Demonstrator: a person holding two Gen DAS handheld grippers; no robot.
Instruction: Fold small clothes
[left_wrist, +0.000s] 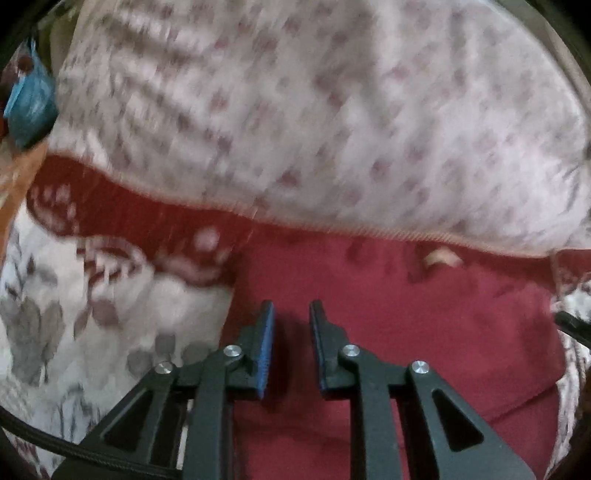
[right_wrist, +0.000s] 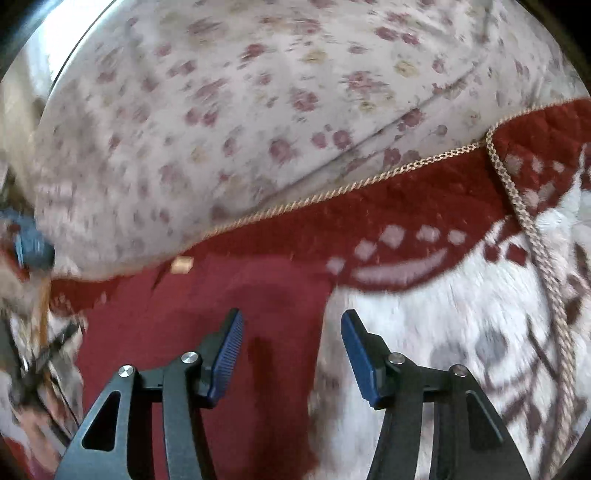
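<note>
1. Both views are smeared by motion blur, so fine weave and print edges are hard to make out, and the round lens edge cuts off the scene on every side.
2. The red garment (left_wrist: 388, 314) runs under the left gripper (left_wrist: 291, 314) and out of the bottom of the left wrist view, so its lower end is hidden and its kind cannot be told.
3. In the right wrist view the same red garment (right_wrist: 207, 314) is likewise cut off at the bottom, and its left side is lost in a blurred tangle.
4. A blue object (left_wrist: 31, 99) at the far left edge is too blurred and cropped to identify.
5. The garment is plain dark red, lies flat on a red and white patterned blanket (left_wrist: 74, 295), and carries a small tan tag (left_wrist: 441, 257) near its upper edge.
6. Its straight side edge lies against the white part of the blanket (right_wrist: 443, 332).
7. Beyond the blanket's braided trim (right_wrist: 332, 192) lies a pale flowered sheet (right_wrist: 258, 92).
8. The left gripper's fingers stand a narrow gap apart over the garment, holding nothing.
9. The right gripper (right_wrist: 291, 325) has its fingers spread wide, straddling the garment's side edge, with nothing between them.
</note>
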